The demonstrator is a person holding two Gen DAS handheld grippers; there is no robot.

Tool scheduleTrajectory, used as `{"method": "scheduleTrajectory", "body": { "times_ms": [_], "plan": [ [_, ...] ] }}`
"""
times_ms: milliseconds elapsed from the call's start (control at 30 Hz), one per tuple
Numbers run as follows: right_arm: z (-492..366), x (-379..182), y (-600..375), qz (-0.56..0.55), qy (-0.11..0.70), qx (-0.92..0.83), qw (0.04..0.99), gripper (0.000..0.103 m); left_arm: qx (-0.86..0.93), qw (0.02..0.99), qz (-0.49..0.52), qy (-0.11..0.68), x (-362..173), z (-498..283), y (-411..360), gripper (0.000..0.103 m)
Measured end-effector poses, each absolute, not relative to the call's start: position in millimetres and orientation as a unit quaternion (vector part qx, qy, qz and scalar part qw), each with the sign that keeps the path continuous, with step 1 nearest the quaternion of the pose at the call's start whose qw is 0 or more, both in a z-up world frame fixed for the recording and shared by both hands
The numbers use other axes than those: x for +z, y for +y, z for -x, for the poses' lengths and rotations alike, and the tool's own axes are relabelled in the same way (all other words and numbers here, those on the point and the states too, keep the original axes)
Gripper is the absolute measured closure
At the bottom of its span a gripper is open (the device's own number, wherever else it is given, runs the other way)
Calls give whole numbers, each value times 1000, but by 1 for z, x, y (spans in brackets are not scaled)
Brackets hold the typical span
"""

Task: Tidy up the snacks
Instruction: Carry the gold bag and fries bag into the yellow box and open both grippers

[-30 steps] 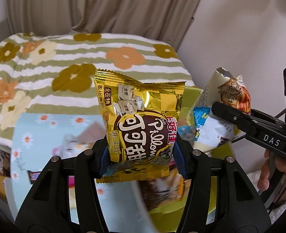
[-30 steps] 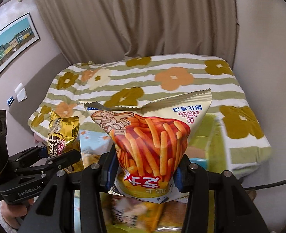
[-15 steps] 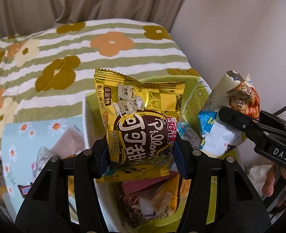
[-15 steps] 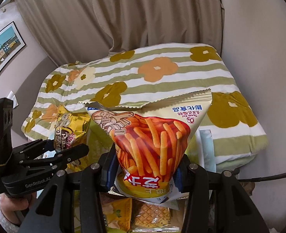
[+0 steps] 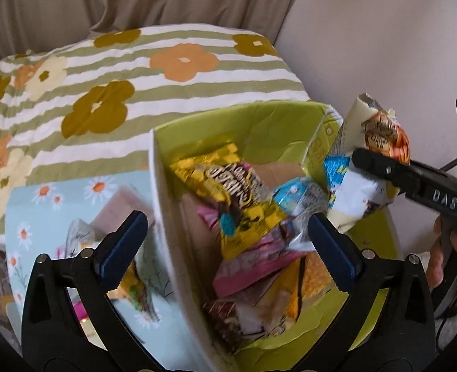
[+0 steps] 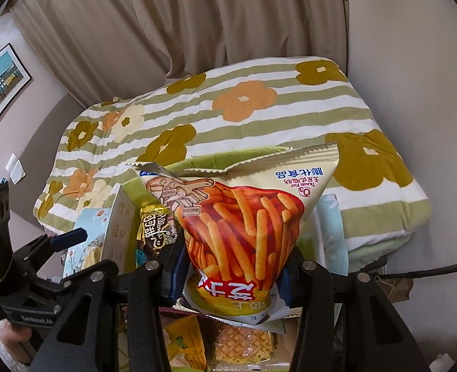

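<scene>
My left gripper (image 5: 227, 221) hangs over the green box (image 5: 244, 108), and its jaws are opening wide with nothing pressed between the pads. The gold cocoa pillow bag (image 5: 228, 186) lies blurred and loose on the other snacks in the box, also visible as the gold bag (image 6: 155, 229) in the right wrist view. My right gripper (image 6: 234, 251) is shut on the orange stick-snack bag (image 6: 244, 217), held upright above the box's right side. In the left wrist view that right gripper (image 5: 371, 161) and its bag (image 5: 352, 192) come in from the right.
Several packets, a pink one (image 5: 253, 266) among them, fill the box. A light blue daisy-print box (image 5: 73, 204) with more snacks stands to its left. A striped floral quilt (image 5: 135, 71) lies behind, then curtain and wall. A person's hand (image 5: 439, 257) holds the right gripper.
The left jaws have sprung open and the gold bag has dropped into the green box. Both grippers have come down closer over the box; the right still holds its bag.
</scene>
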State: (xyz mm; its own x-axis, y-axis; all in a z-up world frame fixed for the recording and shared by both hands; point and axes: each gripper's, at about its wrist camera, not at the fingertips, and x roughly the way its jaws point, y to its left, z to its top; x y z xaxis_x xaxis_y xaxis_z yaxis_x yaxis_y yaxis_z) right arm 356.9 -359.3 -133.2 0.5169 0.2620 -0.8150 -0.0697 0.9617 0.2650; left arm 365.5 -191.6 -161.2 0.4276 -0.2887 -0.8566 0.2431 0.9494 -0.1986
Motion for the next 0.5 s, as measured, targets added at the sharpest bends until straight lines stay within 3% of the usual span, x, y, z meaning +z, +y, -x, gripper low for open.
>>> {"method": "scheduleTrajectory", "body": {
  "times_ms": [233,333,367,400,433,500],
  "plan": [
    [-372,-139,-350,-94,504,103,853,59,-154,842,49,514,-162,-353,-181,1],
    [-380,-145,-346,-94,509,100,850,55,-152,843,56,512,-159,-348,-178,1],
    [-379,-145,-344,-91,503,97,854,41,-149,845,54,511,-158,-346,-177,1],
    [-377,-142,-344,-86,493,92,861,16,-145,847,51,509,-156,-344,-176,1],
    [-373,-140,-343,-84,482,90,867,4,-142,848,50,507,-154,-342,-174,1],
    [-363,-133,-344,-84,454,95,882,0,-134,851,53,505,-152,-335,-168,1]
  ]
}}
